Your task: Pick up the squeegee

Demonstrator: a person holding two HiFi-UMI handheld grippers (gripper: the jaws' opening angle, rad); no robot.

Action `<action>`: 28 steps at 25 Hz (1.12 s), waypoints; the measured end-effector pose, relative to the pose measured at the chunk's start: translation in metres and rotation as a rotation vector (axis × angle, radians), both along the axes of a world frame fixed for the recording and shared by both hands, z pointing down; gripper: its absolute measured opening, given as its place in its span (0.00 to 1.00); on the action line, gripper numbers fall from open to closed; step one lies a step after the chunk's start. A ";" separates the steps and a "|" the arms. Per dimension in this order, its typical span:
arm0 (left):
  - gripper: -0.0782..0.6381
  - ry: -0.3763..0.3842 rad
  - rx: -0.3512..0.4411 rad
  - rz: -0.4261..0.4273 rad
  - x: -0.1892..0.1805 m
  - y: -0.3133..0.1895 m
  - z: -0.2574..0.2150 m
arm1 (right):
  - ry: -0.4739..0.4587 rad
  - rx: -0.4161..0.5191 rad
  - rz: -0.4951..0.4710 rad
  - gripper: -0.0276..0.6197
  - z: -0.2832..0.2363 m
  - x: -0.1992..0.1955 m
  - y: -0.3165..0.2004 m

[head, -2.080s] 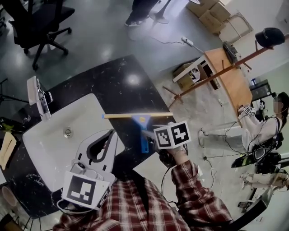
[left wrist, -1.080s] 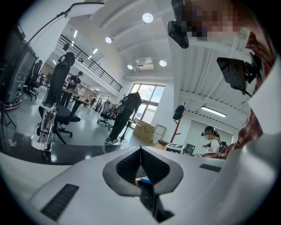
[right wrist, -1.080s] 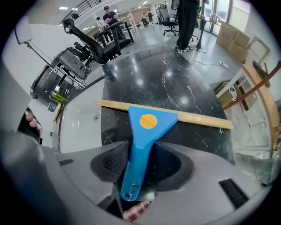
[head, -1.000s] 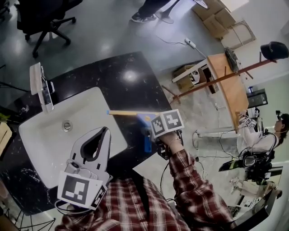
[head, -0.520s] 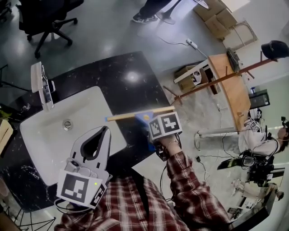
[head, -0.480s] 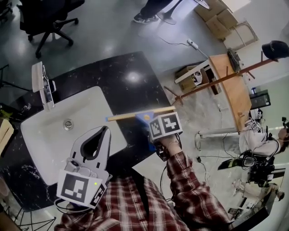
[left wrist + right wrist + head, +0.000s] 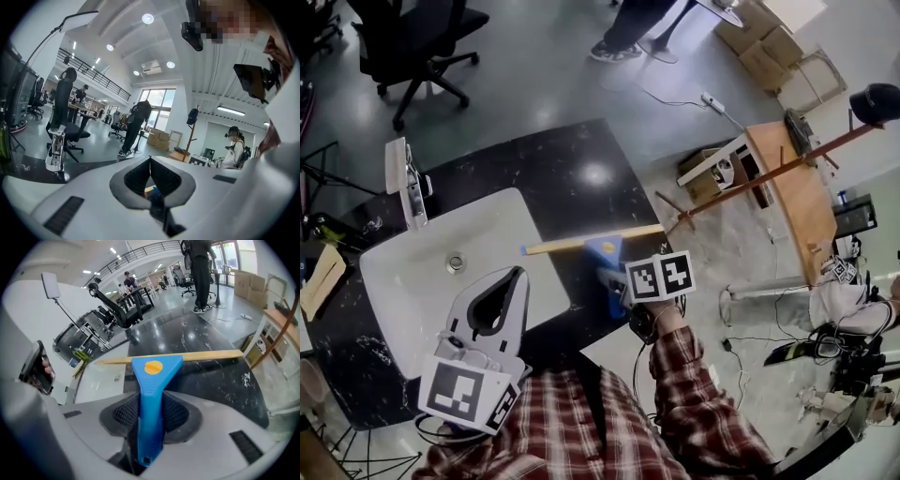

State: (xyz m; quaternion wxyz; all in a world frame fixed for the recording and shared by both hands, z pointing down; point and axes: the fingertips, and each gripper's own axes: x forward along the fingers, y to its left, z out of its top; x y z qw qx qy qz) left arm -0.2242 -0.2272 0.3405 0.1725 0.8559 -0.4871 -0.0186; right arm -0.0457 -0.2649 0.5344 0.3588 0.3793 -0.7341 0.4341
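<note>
Right gripper point(image 7: 151, 404) pinched the handle of the blue plastic squeegee point(image 7: 153, 376) with an orange round button; both ribbed pads pressed the handle's sides, and the handle ran back between the jaws toward the camera. The long pale wood-coloured blade bar sat crosswise just ahead of the fingertips, reaching out well past both jaws. The glossy black stone table point(image 7: 572, 178) lay below and ahead of this gripper; could not tell whether the blade touched it. The white rectangular sink point(image 7: 412, 281) lay off to its left, with the chrome tap point(image 7: 408, 183) at the sink's far rim. Left gripper point(image 7: 150, 161) was pressed together, tips meeting, nothing between them, pointing out over the sink. A red plaid sleeve point(image 7: 694, 394) trailed behind the right gripper.
</note>
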 end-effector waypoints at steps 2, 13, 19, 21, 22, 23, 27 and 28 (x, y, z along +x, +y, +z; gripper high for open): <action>0.12 -0.017 0.009 -0.006 -0.001 0.002 -0.005 | -0.065 0.063 0.002 0.26 -0.016 -0.007 -0.005; 0.12 -0.116 0.059 -0.075 -0.015 0.011 -0.029 | -0.361 0.457 -0.068 0.25 -0.134 -0.067 -0.031; 0.12 -0.134 0.095 -0.122 -0.025 0.016 -0.044 | -0.540 0.611 -0.099 0.25 -0.205 -0.091 -0.022; 0.12 -0.136 0.106 -0.133 -0.027 0.018 -0.048 | -0.594 0.652 -0.111 0.25 -0.226 -0.096 -0.016; 0.12 -0.137 0.110 -0.137 -0.028 0.019 -0.049 | -0.616 0.670 -0.118 0.25 -0.235 -0.099 -0.012; 0.12 -0.138 0.114 -0.141 -0.029 0.020 -0.050 | -0.634 0.686 -0.124 0.25 -0.243 -0.100 -0.008; 0.12 -0.138 0.125 -0.153 -0.031 0.021 -0.052 | -0.694 0.726 -0.142 0.25 -0.266 -0.103 0.006; 0.12 -0.138 0.127 -0.155 -0.031 0.022 -0.053 | -0.707 0.733 -0.147 0.25 -0.270 -0.104 0.010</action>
